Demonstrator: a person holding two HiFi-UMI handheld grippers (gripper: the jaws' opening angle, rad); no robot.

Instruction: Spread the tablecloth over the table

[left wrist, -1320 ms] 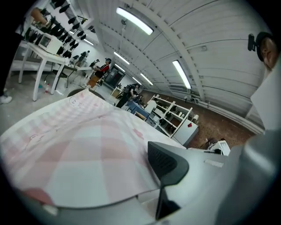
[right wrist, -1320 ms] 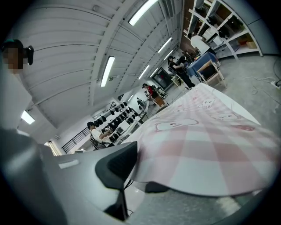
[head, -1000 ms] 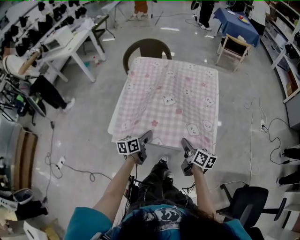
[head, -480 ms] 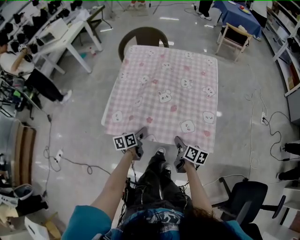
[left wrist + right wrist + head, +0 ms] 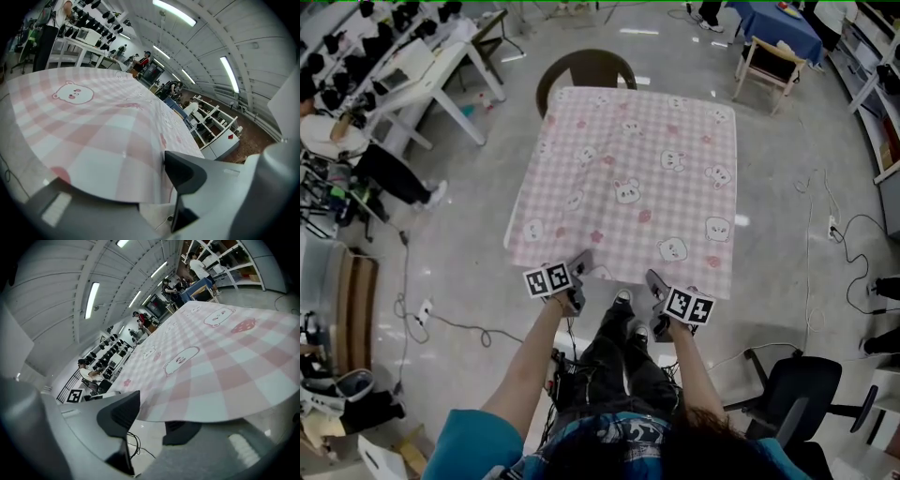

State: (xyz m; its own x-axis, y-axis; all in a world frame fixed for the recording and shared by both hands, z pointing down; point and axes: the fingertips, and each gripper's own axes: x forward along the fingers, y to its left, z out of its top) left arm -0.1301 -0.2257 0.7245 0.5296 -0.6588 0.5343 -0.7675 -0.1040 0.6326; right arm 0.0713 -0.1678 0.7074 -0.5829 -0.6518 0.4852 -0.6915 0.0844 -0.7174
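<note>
The pink checked tablecloth (image 5: 628,178) with bear prints lies flat over the square table, and its near edge hangs over the side closest to me. My left gripper (image 5: 579,266) is at the left part of that near hem. Its jaws are opening, and the hem (image 5: 108,131) lies loose across the lower jaw, clear of the dark upper pad (image 5: 185,171). My right gripper (image 5: 655,280) is at the right part of the hem. Its jaws are also opening, and the cloth edge (image 5: 211,371) floats between them without being pressed.
A brown round-backed chair (image 5: 586,70) stands at the table's far side. A white workbench (image 5: 422,70) and a seated person (image 5: 356,150) are at the left. A black office chair (image 5: 797,394) is behind me on the right, and cables (image 5: 441,323) trail over the floor.
Both grippers have come down with the near hem, and the cloth has settled flatter on the table. Both pairs of jaws have spread off the hem.
</note>
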